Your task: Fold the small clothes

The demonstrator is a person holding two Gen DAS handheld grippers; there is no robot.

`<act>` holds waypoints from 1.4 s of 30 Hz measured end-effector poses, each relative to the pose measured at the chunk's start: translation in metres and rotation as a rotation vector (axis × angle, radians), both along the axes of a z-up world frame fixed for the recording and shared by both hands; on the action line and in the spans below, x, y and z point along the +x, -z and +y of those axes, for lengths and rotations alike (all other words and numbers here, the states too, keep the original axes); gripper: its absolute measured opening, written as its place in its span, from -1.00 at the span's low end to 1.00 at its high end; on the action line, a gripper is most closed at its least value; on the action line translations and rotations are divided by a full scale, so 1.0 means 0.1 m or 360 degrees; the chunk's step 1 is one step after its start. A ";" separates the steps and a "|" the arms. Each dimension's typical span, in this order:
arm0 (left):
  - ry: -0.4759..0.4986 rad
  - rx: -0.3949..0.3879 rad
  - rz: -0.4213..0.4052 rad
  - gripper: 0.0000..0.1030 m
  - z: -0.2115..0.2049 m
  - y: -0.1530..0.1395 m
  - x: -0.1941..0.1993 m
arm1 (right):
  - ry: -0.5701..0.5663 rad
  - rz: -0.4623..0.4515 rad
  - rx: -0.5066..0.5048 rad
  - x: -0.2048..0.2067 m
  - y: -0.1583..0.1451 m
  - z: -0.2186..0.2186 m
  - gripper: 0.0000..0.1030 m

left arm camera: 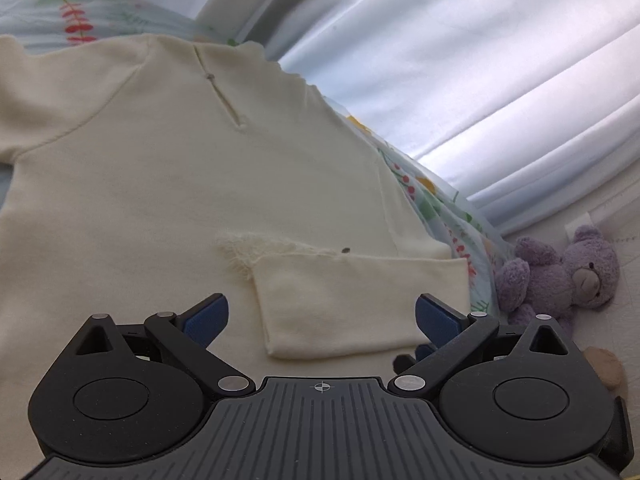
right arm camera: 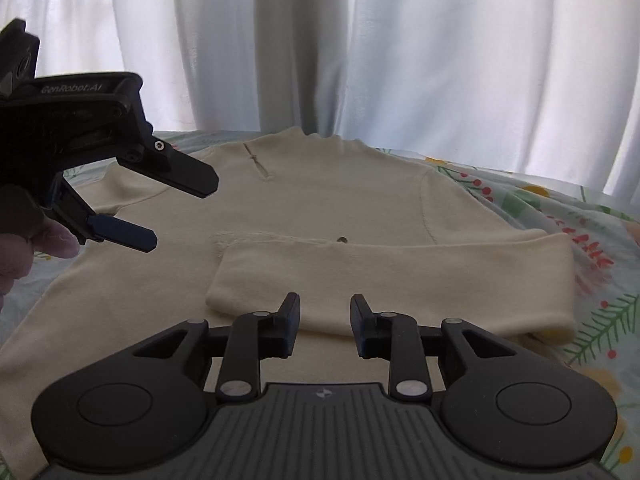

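Note:
A cream long-sleeved top (left arm camera: 160,184) lies flat, back side up, on a floral bedsheet (right arm camera: 600,240); its neck slit with a button (left arm camera: 210,77) points away. The right sleeve (right arm camera: 400,276) is folded across the body; its cuff (left arm camera: 340,304) lies in front of my left gripper (left arm camera: 322,316), which is wide open and empty above the cloth. That gripper also shows at the left of the right wrist view (right arm camera: 182,212), open, hovering over the top's left shoulder. My right gripper (right arm camera: 325,320) is open with a narrow gap, just above the folded sleeve, holding nothing.
White curtains (right arm camera: 320,48) hang behind the bed. A purple teddy bear (left arm camera: 560,276) sits beyond the bed's right edge on a white surface, with a tan soft object (left arm camera: 606,368) near it. A person's hand (right arm camera: 24,248) holds the left gripper.

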State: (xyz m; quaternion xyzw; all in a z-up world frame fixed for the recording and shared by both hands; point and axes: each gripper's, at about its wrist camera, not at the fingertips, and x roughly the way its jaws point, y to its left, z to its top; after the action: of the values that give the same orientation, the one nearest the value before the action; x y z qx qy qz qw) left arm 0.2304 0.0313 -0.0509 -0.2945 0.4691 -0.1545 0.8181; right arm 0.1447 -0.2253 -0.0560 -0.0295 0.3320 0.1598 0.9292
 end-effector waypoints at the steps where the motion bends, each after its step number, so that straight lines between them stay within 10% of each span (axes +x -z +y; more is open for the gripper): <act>1: 0.0018 -0.0036 0.0036 0.71 -0.01 0.06 0.04 | 0.0052 0.0019 0.0032 -0.03 -0.02 -0.09 -0.48; 11: 0.0041 -0.0163 0.0232 0.33 -0.05 0.42 0.23 | 0.0272 0.0084 0.0177 -0.17 -0.02 -0.48 -0.48; 18: 0.0069 -0.0178 0.0319 -0.73 -0.08 0.53 0.33 | 0.0290 0.0104 0.0209 -0.14 0.01 -0.48 -0.47; 28: 0.0048 -0.0024 0.0045 -0.85 0.04 0.12 0.37 | 0.0338 0.0081 0.0281 -0.02 -0.05 -0.52 -0.30; 33: -0.0056 0.0282 -0.0224 -0.85 0.31 -0.27 0.41 | 0.0413 0.0075 0.0374 0.14 -0.10 -0.64 -0.28; 42: -0.0243 0.0538 -0.0149 -0.85 0.76 0.01 0.52 | 0.0484 0.0175 0.0441 0.45 0.02 -0.71 -0.28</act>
State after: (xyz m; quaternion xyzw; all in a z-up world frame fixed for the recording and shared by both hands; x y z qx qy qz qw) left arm 0.2827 0.1070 -0.0518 -0.1803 0.4261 -0.0245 0.8862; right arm 0.1895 -0.2959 -0.0580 0.1579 0.3576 0.0631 0.9183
